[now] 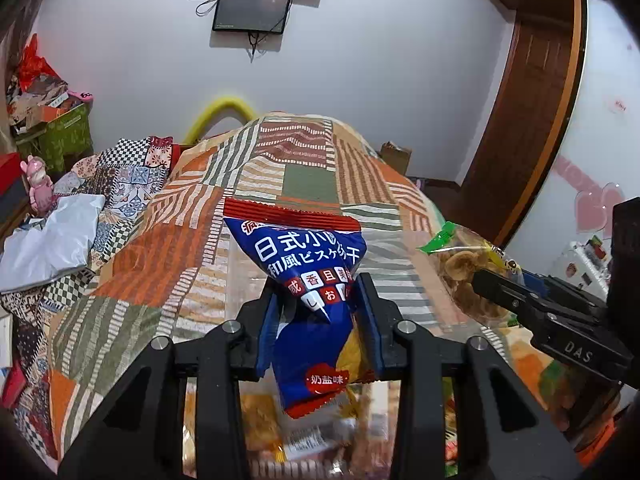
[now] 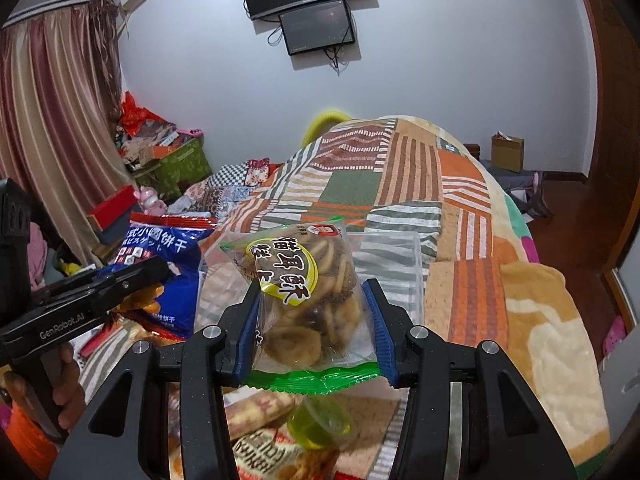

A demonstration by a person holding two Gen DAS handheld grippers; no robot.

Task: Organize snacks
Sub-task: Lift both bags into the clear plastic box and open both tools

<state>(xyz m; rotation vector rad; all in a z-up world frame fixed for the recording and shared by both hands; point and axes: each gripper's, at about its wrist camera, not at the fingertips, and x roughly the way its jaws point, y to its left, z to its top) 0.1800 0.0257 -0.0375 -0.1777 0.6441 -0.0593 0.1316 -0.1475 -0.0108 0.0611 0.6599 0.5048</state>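
Note:
My left gripper [image 1: 318,300] is shut on a blue and red biscuit packet [image 1: 308,264] and holds it up above a clear plastic bin [image 1: 240,280] on the bed. My right gripper [image 2: 310,300] is shut on a clear packet of brown crisp snacks with green seams [image 2: 308,292], held above the same bin [image 2: 400,256]. Each gripper shows in the other's view: the right gripper [image 1: 492,276] with its packet [image 1: 464,268] at right, the left gripper [image 2: 156,266] with the blue packet [image 2: 168,276] at left. More snack packets [image 2: 260,412] and a green jelly cup [image 2: 320,424] lie below.
The bed has a patchwork blanket [image 1: 312,176] in orange, green and white stripes. A grey bag [image 1: 52,240], a pink toy [image 1: 40,188] and green boxes [image 1: 68,132] crowd the left side. A wooden door [image 1: 536,120] is at right. Screens [image 2: 308,4] hang on the wall.

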